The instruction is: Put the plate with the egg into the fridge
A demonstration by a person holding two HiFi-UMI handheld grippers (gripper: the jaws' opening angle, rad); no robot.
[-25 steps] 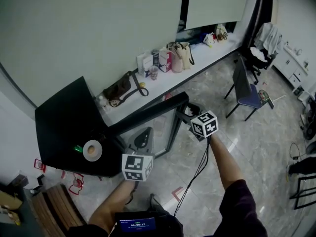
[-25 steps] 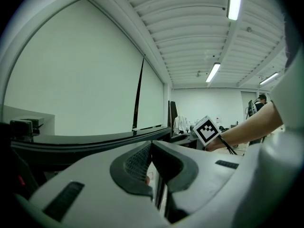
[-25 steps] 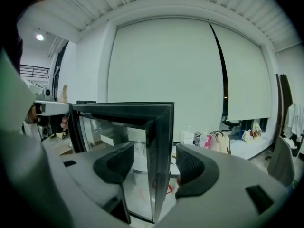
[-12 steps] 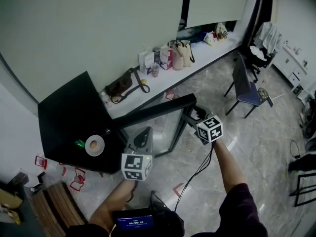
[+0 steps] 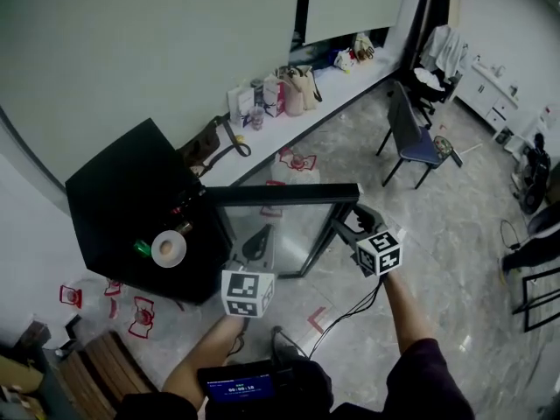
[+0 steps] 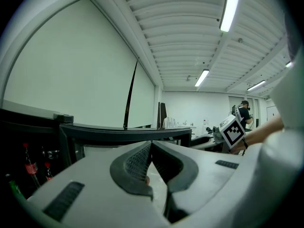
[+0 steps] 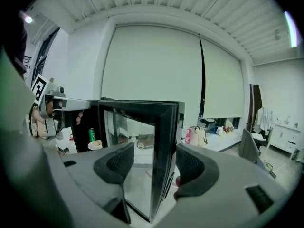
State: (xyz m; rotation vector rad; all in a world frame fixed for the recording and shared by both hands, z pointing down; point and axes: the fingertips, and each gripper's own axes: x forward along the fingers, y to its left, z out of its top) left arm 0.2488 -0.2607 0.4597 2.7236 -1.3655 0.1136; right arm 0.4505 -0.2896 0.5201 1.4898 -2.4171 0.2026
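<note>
Light: we see even, rather dim indoor light in the head view, and bright ceiling strips (image 6: 231,8) in the left gripper view.
Glare: the strips burn out to white; the floor (image 5: 464,234) has a soft sheen; the glass door (image 5: 302,234) shows pale reflections.
Shadows: we find the fridge (image 5: 114,191) almost black, its detail lost.
Distortion: we note strong fisheye bending and black corners in both gripper views.
Focus: the near foreground there is soft.

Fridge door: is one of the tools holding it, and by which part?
The right tool has its jaws apart around the free edge of the fridge door; a firm pinch cannot be told. The left tool is shut, holding nothing.
</note>
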